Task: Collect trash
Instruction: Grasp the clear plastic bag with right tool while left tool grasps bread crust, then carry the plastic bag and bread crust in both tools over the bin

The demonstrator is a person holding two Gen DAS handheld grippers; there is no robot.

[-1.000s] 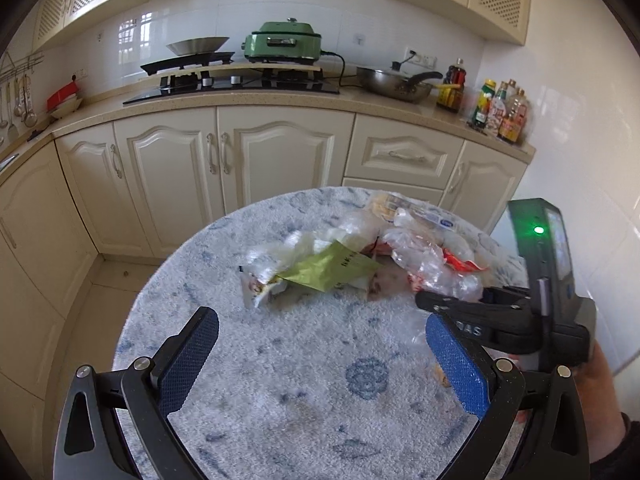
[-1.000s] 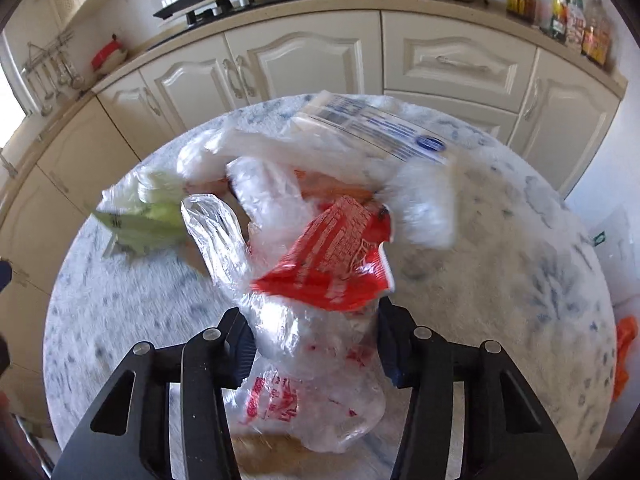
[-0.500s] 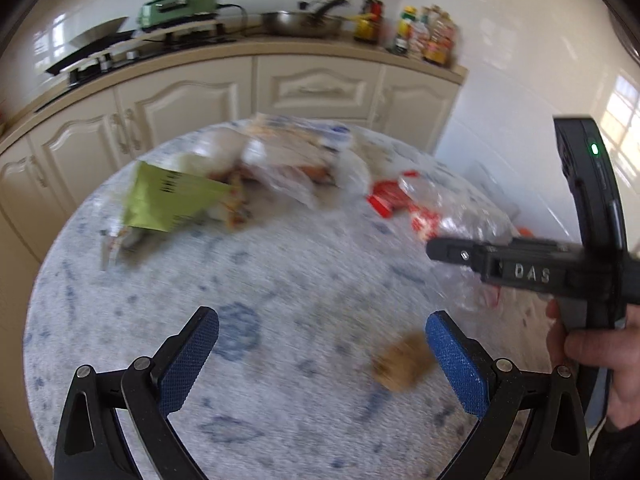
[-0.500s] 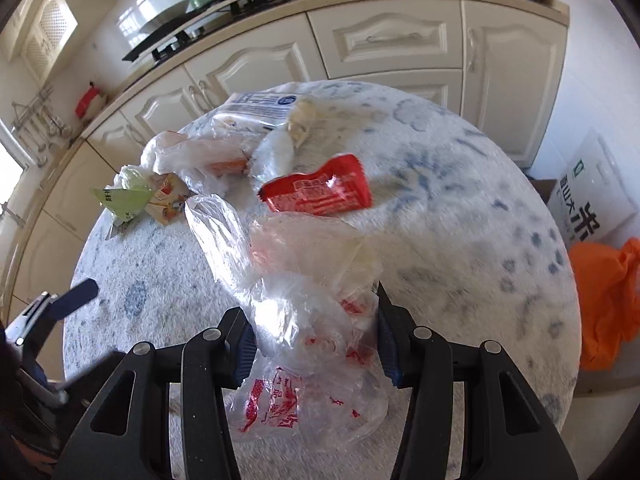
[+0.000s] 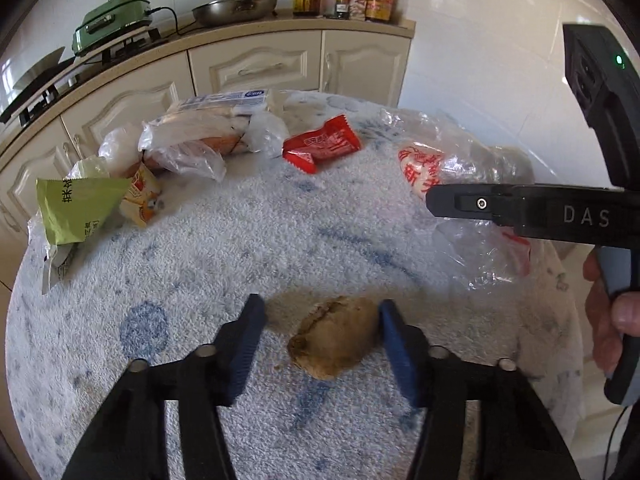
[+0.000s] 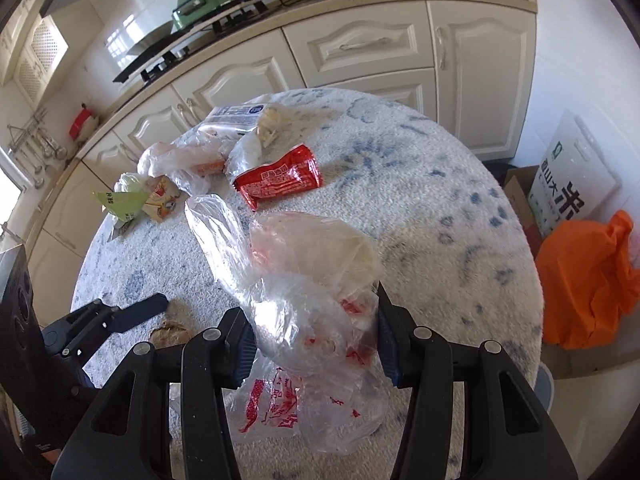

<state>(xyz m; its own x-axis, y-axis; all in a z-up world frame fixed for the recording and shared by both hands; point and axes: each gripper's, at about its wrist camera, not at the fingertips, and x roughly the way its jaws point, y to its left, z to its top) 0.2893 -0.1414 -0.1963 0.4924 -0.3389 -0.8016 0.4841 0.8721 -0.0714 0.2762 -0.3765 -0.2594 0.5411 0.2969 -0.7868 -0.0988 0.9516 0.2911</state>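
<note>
**Left gripper lines up on the brown scrap while the right holds the bag**

Since a second ago, the left gripper (image 5: 320, 344) has swung away from the wrapper heap and dropped low over the near edge of the table (image 5: 248, 248), and its jaws have narrowed from a wide spread to a gap a little broader than the brown crumpled scrap (image 5: 336, 338) now lying between them. Its right finger sits just beside the scrap; the left finger is a short way off. Nothing is clamped yet.

The right gripper (image 6: 312, 340) is closed on a clear plastic bag with red print (image 6: 304, 304), the film bunched between its pads and hanging below them. From the left wrist view the bag's loose mouth billows over the table's right side, near the scrap but apart from it.

My reading: the step in hand is picking up the scrap to drop it in the held bag. The next move calls for closing the left jaws squarely on the scrap, lifting it, and carrying it over the bag's opening, which the right gripper may need to present better, since the mouth looks crumpled and partly collapsed.

Still on the table, well apart from both grippers: a red wrapper (image 5: 322, 144), a green packet (image 5: 76, 208), and a heap of clear wrappers (image 5: 208, 136) at the far side.
</note>
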